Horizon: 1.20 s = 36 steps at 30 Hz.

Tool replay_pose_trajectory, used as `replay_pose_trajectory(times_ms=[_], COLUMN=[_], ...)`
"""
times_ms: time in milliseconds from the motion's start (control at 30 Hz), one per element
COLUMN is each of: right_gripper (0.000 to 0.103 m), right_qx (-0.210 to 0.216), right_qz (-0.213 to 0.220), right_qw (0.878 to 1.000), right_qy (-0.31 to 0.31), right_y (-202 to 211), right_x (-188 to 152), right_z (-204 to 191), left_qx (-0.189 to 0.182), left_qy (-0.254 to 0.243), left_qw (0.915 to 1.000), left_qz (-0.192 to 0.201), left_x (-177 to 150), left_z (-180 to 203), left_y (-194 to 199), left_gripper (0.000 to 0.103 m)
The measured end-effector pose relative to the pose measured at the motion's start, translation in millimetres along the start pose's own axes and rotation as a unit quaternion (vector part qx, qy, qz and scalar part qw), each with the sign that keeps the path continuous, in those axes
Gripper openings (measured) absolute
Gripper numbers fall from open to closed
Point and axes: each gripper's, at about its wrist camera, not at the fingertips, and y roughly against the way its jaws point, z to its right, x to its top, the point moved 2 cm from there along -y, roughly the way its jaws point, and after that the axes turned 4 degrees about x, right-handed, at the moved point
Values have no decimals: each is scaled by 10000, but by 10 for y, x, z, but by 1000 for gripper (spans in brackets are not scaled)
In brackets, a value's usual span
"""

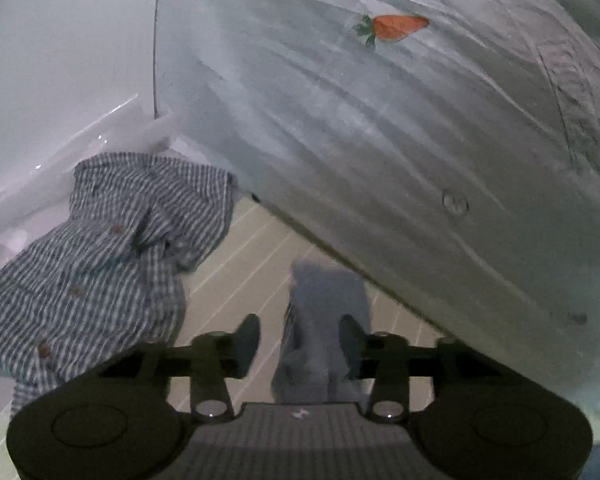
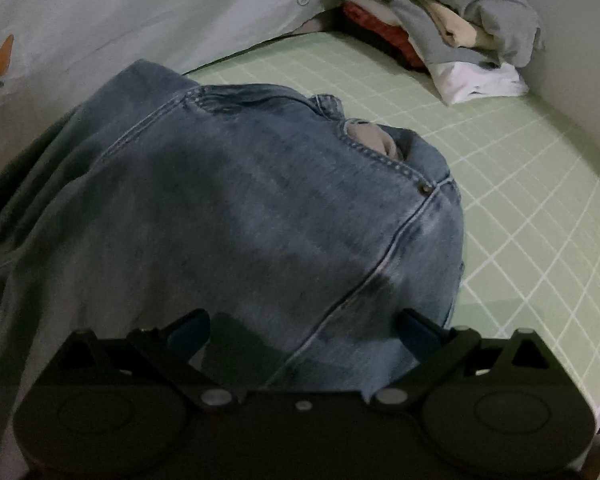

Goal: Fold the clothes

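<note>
A large pale green sheet (image 1: 380,140), printed with a carrot (image 1: 398,26), is seen draped across much of the left wrist view, over a green gridded mat (image 2: 520,168) on which the work is laid. On that mat a pair of blue jeans (image 2: 260,208) is spread in a rumpled heap, waistband and pocket away from the camera; no neat fold can be made out in it, so the folding of this garment is judged to be barely begun. A mixed pile of clothes (image 2: 440,28) is heaped against the far wall, and a striped shirt (image 1: 112,248) lies crumpled at the mat's edge, both apparently unfolded, so most of the task is judged to be left.

The right gripper (image 2: 304,330) is held wide open, its fingers standing either side of the near end of the jeans, which reach between them. The left gripper (image 1: 300,344) is also parted, and a narrow strip of denim runs up through the gap; whether the fingers touch it cannot be told
</note>
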Motion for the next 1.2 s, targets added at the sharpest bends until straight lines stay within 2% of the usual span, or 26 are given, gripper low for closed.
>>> replay_pose_trajectory(times_ms=[33, 100, 200, 333, 467, 533, 733, 767, 867, 900, 967, 1167, 1200], right_gripper=[101, 101, 101, 101, 101, 101, 101, 101, 101, 101, 101, 101, 101], right_qx=[15, 51, 96, 165, 227, 249, 176, 158, 99, 74, 30, 13, 31], right_qz=[21, 32, -2, -75, -131, -157, -248, -262, -279, -278, -281, -381, -367], right_qw=[10000, 10000, 9999, 9992, 9974, 9960, 9918, 9919, 9927, 9929, 9933, 9944, 9941], right_qy=[11, 39, 129, 349, 669, 838, 1245, 1234, 1169, 1152, 1120, 990, 1018], right_y=[11, 22, 30, 65, 192, 260, 423, 447, 527, 554, 593, 619, 629], right_x=[2, -3, -32, -94, -206, -281, -543, -578, -687, -720, -788, -974, -995], right_z=[-3, -5, -23, -89, -182, -229, -381, -399, -446, -454, -473, -608, -646], left_qx=[8, 176, 629, 1010, 1221, 1260, 833, 835, 767, 704, 654, 1080, 998], left_qy=[-79, -273, -513, -498, -336, -328, -531, -564, -671, -712, -795, -840, -768], left_qw=[9999, 9989, 9942, 9873, 9831, 9824, 9855, 9855, 9866, 9873, 9871, 9863, 9873], left_qz=[-93, -333, -699, -1120, -1319, -1338, -1382, -1367, -1273, -1236, -1228, -925, -965], left_x=[-110, -331, -672, -986, -1177, -1205, -1214, -1210, -1195, -1189, -1179, -1009, -973], left_z=[-69, -210, -494, -835, -1071, -1131, -1161, -1154, -1127, -1122, -1168, -1626, -1711], left_y=[30, 64, 111, 125, 129, 124, -37, -52, -53, -38, -39, 72, 75], left_gripper=[59, 59, 60, 65, 70, 78, 78, 76, 37, 0, 0, 0, 0])
